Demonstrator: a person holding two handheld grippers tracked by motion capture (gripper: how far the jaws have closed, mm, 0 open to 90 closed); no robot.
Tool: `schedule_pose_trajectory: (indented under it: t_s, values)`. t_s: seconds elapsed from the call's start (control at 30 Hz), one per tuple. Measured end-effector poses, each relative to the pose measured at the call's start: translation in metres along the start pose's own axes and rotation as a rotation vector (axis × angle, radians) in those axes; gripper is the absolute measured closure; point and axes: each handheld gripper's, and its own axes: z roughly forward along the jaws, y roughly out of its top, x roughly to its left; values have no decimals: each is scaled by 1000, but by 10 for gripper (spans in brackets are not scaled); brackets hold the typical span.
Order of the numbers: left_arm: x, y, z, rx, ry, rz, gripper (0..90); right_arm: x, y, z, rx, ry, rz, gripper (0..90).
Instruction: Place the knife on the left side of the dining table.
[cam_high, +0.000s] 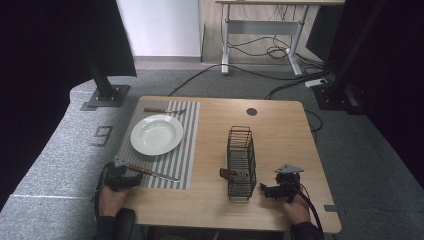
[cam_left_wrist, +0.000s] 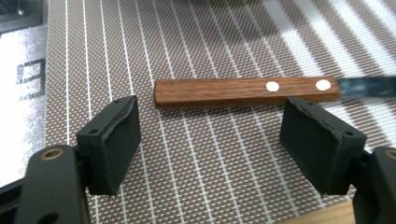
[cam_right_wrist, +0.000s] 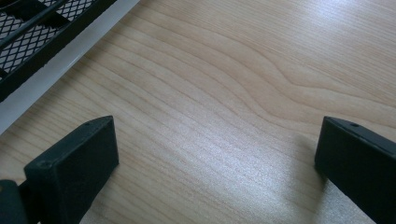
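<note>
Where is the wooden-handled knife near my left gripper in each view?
High view: the wooden-handled knife with a steel blade lies on the striped grey placemat's near edge, below the white round plate.
Left gripper view: its handle lies crosswise just beyond the open fingers, untouched.
Right gripper view: bare wooden table and black wire rack.
Shared landmark: the placemat's stripes.

Soft even light, dark edges, sharp

Grey carpet (cam_high: 200, 82) is covering the floor. A white-legged desk (cam_high: 260, 25) is standing behind, cables (cam_high: 260, 52) trailing beneath. Black curtains (cam_high: 40, 45) are flanking both sides.
</note>
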Motion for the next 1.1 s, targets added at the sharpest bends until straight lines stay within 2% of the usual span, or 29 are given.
schedule_pose_trajectory:
  t_s: [0.17, 0.3, 0.4, 0.47, 0.6, 0.77, 1.1]
  values:
    - [3, 8, -5, -32, -6, -21, 198, 0, 0, 0, 0, 0, 0, 0]
    - [-3, 18, -1, -44, -24, -4, 194, 0, 0, 0, 0, 0, 0, 0]
    - [-6, 26, 5, -45, -21, 5, 192, 0, 0, 0, 0, 0, 0, 0]
    - [-5, 31, 10, -43, -8, 3, 194, 0, 0, 0, 1, 0, 2, 0]
    - [-1, 39, 19, -9, 36, 5, 197, 0, 0, 0, 0, 0, 0, 0]
    - [3, 39, 25, 29, 64, 7, 198, 0, 0, 0, 0, 0, -1, 0]
    - [5, 32, 24, 44, 62, -3, 199, 0, 0, 0, 0, 0, 0, 0]
